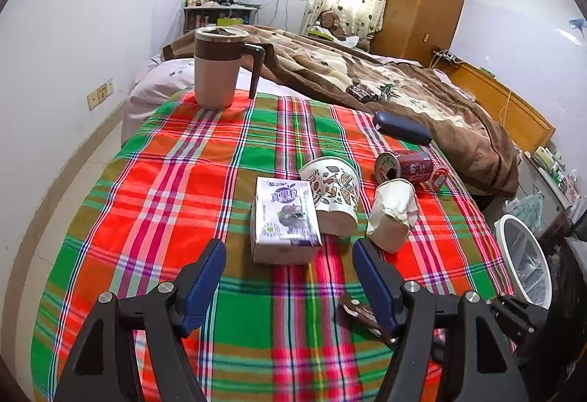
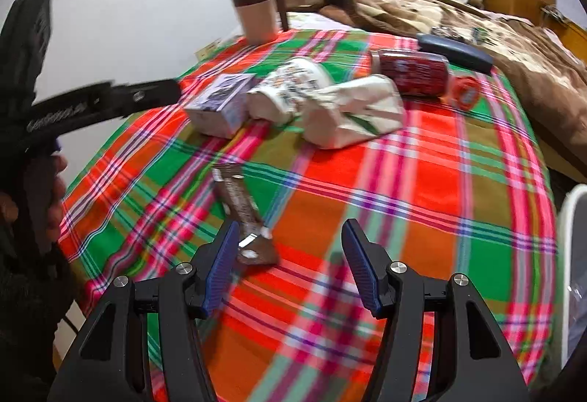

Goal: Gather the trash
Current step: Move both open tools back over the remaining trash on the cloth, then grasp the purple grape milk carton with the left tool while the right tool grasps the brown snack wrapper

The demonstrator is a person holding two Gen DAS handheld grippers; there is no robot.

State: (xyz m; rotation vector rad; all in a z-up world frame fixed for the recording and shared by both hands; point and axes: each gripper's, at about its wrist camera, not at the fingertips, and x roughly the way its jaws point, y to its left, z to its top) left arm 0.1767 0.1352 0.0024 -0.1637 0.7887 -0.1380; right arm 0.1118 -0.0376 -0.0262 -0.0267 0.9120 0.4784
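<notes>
Brown, flat and crinkled, the long snack wrapper (image 2: 245, 214) lies on the plaid-covered desk (image 2: 422, 189), its near end just beside my right tongs (image 2: 290, 257), which gape empty; my left tongs (image 1: 290, 268) gape too.

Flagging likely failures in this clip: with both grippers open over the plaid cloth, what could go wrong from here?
1. The brown wrapper lies flat under the right gripper; the jaws may pinch the cloth too.
2. The milk carton, paper cup and crumpled bag sit crowded; the left gripper could knock a neighbour.
3. The soda can lies on its side and may roll.
</notes>
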